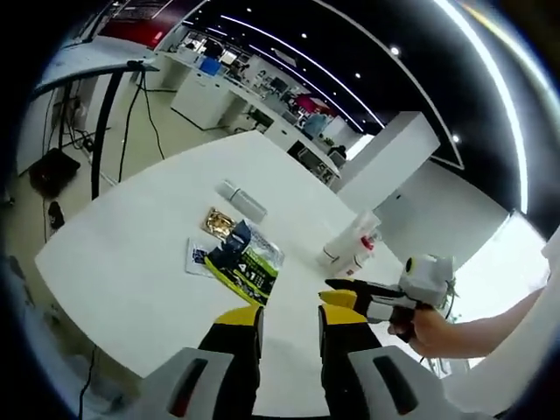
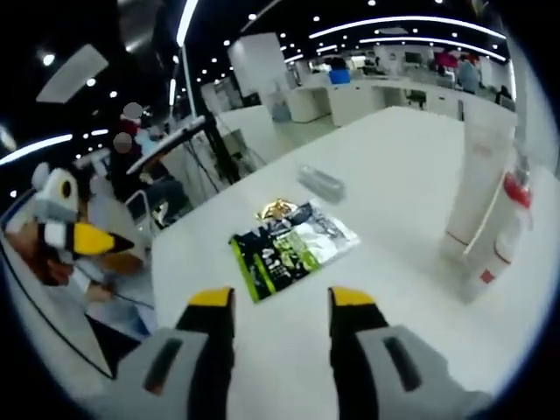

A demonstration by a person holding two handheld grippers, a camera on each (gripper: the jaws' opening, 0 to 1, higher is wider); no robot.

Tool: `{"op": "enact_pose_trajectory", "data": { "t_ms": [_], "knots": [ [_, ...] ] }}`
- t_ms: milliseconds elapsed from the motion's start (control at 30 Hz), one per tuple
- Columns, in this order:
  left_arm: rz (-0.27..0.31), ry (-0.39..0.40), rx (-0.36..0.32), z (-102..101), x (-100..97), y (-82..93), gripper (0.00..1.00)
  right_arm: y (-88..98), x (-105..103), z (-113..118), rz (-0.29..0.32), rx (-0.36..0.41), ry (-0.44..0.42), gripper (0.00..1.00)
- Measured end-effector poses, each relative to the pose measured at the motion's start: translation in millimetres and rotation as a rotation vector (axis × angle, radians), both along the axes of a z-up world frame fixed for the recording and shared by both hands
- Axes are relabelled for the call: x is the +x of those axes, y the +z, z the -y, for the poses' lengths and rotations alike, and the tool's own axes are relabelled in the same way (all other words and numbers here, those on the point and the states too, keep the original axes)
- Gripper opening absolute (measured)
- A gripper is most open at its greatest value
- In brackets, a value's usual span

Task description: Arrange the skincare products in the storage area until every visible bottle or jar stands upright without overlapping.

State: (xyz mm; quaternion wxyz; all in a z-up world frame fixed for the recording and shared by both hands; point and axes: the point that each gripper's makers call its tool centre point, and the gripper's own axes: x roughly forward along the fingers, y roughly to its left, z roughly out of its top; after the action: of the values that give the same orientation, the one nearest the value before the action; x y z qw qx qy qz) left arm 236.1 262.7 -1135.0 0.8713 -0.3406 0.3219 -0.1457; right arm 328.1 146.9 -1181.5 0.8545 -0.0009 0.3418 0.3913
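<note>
While both grippers hover empty above white table [image 1: 131, 262], left gripper [image 1: 290, 328] jaws narrowly parted, right gripper [image 2: 283, 306] jaws wide; grey bottle [image 1: 242, 200] lies toppled, needs standing; white tube [image 2: 477, 188] and red-capped bottle [image 2: 500, 241] upright, close together; sachets [image 2: 293, 247] flat mid-table

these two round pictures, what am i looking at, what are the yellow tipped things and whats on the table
Each picture comes from a fisheye camera riding on a hand-held two-jaw gripper; a person carries one in each hand. The left gripper rises from the bottom of the left gripper view, and the right gripper does so in the right gripper view. Both are open and hold nothing. On the white table lie a dark green and black flat sachet, a small gold packet beside it, and a grey cylindrical bottle on its side. A tall white tube and a white bottle with a red collar stand upright.
</note>
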Motion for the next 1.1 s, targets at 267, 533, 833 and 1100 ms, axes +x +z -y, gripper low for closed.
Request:
{"op": "enact_pose_trajectory", "data": {
  "t_ms": [267, 533, 833, 1100],
  "knots": [
    [0.005, -0.002, -0.027, -14.5, -0.1, 0.0, 0.26, 2.1, 9.7, -13.3, 0.022, 0.000, -0.007, 0.44],
    [0.007, -0.035, -0.064, -17.4, 1.1, -0.5, 0.26, 6.9, 32.5, -41.2, 0.047, 0.012, -0.005, 0.46],
    [0.006, -0.049, -0.070, -26.5, 10.1, 0.0, 0.26, 21.0, 88.5, -90.3, 0.119, 0.016, 0.050, 0.52],
    [-0.011, 0.005, -0.067, -34.6, 13.6, -4.3, 0.26, 4.5, 131.8, -108.6, 0.141, -0.146, 0.149, 0.51]
  ]
}}
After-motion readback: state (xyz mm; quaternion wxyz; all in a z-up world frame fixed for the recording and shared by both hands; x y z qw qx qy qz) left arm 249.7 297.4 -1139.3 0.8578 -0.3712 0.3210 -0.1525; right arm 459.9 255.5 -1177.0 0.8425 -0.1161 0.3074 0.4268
